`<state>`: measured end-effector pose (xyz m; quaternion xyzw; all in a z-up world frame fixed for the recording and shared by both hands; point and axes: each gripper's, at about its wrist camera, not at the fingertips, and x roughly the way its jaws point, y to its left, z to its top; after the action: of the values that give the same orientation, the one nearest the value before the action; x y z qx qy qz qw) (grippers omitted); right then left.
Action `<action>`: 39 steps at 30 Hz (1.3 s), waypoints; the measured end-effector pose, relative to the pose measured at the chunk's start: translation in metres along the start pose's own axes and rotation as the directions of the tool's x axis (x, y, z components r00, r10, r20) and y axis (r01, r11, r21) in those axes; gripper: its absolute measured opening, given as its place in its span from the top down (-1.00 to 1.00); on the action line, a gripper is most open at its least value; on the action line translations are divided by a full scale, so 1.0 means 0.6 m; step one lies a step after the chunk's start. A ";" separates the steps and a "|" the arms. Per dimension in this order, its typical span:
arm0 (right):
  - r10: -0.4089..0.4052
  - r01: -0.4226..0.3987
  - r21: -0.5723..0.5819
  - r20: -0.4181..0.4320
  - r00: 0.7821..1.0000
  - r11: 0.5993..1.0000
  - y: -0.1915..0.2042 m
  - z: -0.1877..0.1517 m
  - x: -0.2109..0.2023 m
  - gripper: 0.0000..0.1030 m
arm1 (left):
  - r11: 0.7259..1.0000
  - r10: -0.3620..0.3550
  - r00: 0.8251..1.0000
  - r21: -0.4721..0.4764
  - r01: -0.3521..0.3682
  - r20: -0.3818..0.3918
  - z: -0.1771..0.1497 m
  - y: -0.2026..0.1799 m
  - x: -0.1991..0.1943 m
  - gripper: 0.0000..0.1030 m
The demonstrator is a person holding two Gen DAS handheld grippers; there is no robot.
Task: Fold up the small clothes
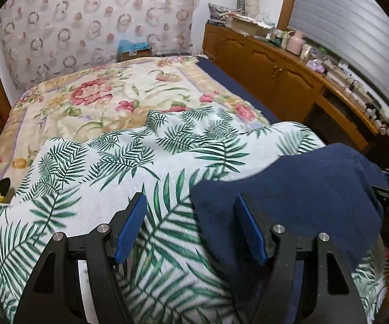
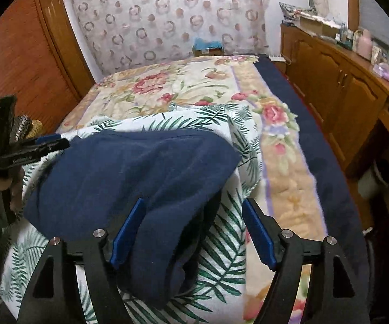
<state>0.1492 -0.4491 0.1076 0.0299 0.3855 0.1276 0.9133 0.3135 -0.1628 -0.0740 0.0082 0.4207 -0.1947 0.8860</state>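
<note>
So the dark blue cloth (image 2: 129,178) lies in a soft heap on the leafy green-and-white sheet (image 1: 108,162), near the close end of the bed (image 2: 283,178), where both hands can reach it. It looks partly doubled over, so I think the fold is under way. The right gripper (image 2: 191,232) stands spread wide, with a thick lump of the blue cloth between its jaws, touching the left pad, but not pinched. The left gripper (image 1: 191,226) is spread too, over the cloth's edge, holding nothing, maybe ready to take that side.
</note>
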 end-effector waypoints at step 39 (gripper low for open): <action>0.168 -0.155 -0.161 0.068 0.984 0.975 0.033 0.013 -0.009 0.54 | 0.976 -0.219 0.966 0.019 0.219 0.135 -0.019 -0.041 -0.124 0.86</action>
<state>0.1469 -0.4309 0.1198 -0.0047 0.3336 0.2297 0.9143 0.2541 -0.1585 -0.0220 -0.0498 0.3573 -0.2923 0.8857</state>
